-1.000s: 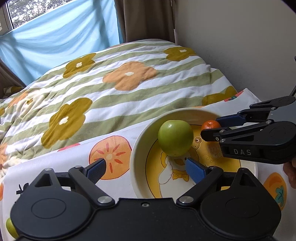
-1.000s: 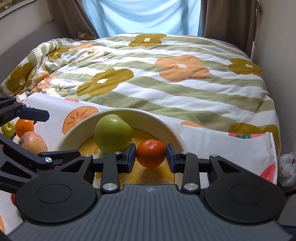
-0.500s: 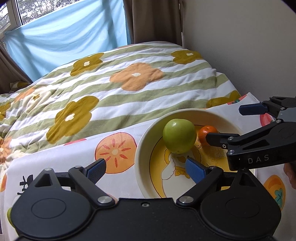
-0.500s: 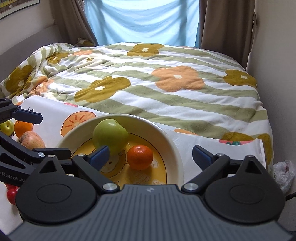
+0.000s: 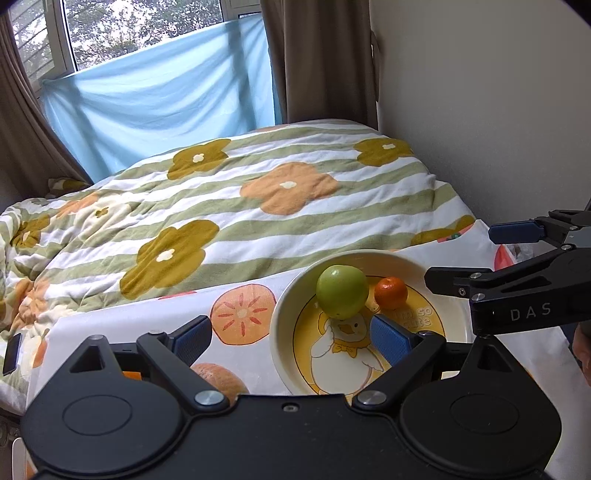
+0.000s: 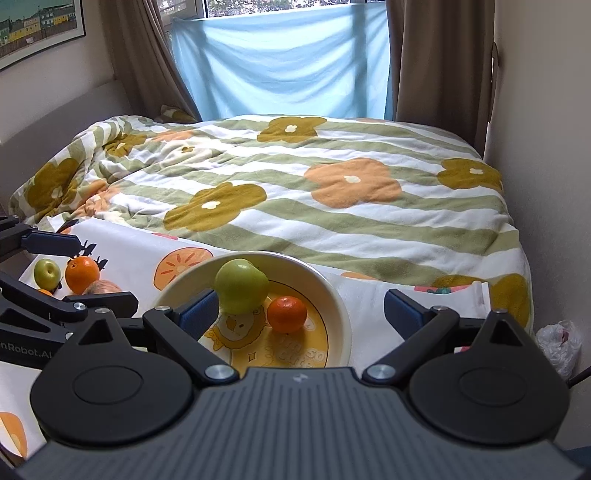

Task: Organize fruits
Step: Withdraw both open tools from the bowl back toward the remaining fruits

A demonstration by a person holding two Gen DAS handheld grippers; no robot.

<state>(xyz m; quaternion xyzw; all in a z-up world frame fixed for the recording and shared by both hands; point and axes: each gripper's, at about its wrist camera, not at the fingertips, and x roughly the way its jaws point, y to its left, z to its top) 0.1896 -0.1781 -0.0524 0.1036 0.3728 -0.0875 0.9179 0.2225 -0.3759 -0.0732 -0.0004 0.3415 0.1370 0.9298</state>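
Bowl (image 6: 341, 314): green apple (image 6: 241, 285) at 10 o'clock, mandarin (image 6: 287, 314) beside (touching?); both grippers empty, jaws wide; risk: a careless reach nudges fruit rolling.

Soft daylight, sharp throughout.
Lit from the window (image 5: 147, 33) behind a blue sheet (image 6: 280, 62); faint shadows, fisheye bending, dark vignetted corners.

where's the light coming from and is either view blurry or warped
Left wrist view: daylight from the window behind the bed, sharp, fisheye bends the wall edge. Right wrist view: same backlight through the blue sheet, bowl sharp, dark corners.
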